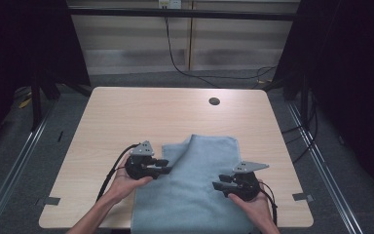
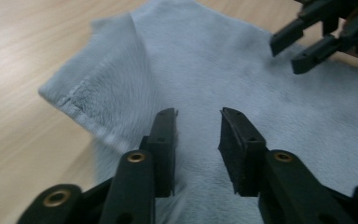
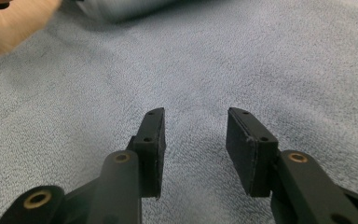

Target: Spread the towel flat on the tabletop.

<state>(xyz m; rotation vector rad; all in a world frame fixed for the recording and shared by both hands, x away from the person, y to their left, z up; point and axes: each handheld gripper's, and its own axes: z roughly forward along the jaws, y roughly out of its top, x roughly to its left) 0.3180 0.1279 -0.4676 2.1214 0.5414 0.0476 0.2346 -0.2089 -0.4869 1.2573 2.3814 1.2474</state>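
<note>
While lying spread over the near half of the light wooden bench (image 1: 126,112), covers most of it between the two hands and hangs a little over the near edge: the grey-blue towel (image 1: 195,190). Far left corner of the towel folded over onto the cloth, with the stitched hem (image 2: 77,100) turned up, as seen in the left gripper view. Far right corner flat on the wood. Small dark cable hole (image 1: 214,101) in the bench, well apart from the towel, toward the far edge.

Left hand (image 1: 126,183) at the left edge of the towel, holding the left claw (image 1: 165,165), which points across the cloth toward the right. Jaws apart, nothing between the pads (image 2: 163,140), only towel below them; no grip on the cloth.

Right hand (image 1: 255,200) over the right part of the towel, holding the right claw (image 1: 219,184), which points left, toward the other. Jaws also apart, with bare towel surface under the gap and no fold caught between the pads (image 3: 242,144). Both claws near each other but not touching.
</note>
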